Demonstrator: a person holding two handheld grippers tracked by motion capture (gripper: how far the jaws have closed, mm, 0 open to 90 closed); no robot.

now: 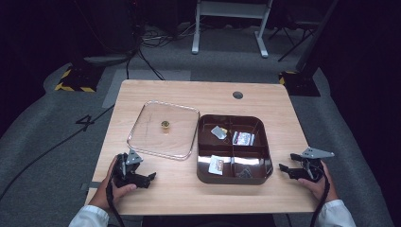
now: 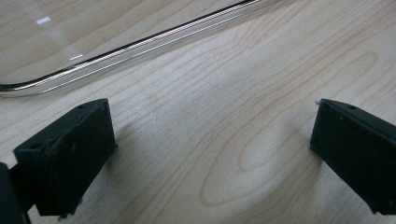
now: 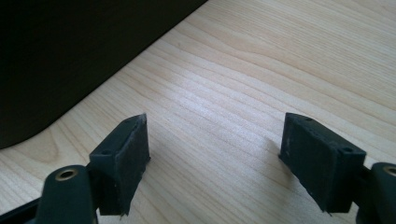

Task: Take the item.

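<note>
A dark brown compartment box (image 1: 267, 149) stands right of centre on the wooden table (image 1: 189, 196). Its sections hold a silver foil packet (image 1: 218, 132), a white and purple packet (image 1: 243, 138), a white and orange packet (image 1: 216, 165) and a dark packet (image 1: 243, 173). Left of the box lies a clear lid (image 1: 146, 139) with a small gold piece (image 1: 165, 124) on it. My left gripper (image 1: 146, 172) (image 2: 210, 112) rests open just in front of the lid's rim (image 2: 116, 49), holding nothing. My right gripper (image 1: 286, 161) (image 3: 215, 122) is open and empty beside the box's outer wall (image 3: 70, 56).
A round cable hole (image 1: 238, 95) sits near the table's far edge. Bare wood runs along the front edge between the two hands. Beyond the table are grey carpet, loose cables (image 1: 156, 38) and a white frame's legs (image 1: 229, 28).
</note>
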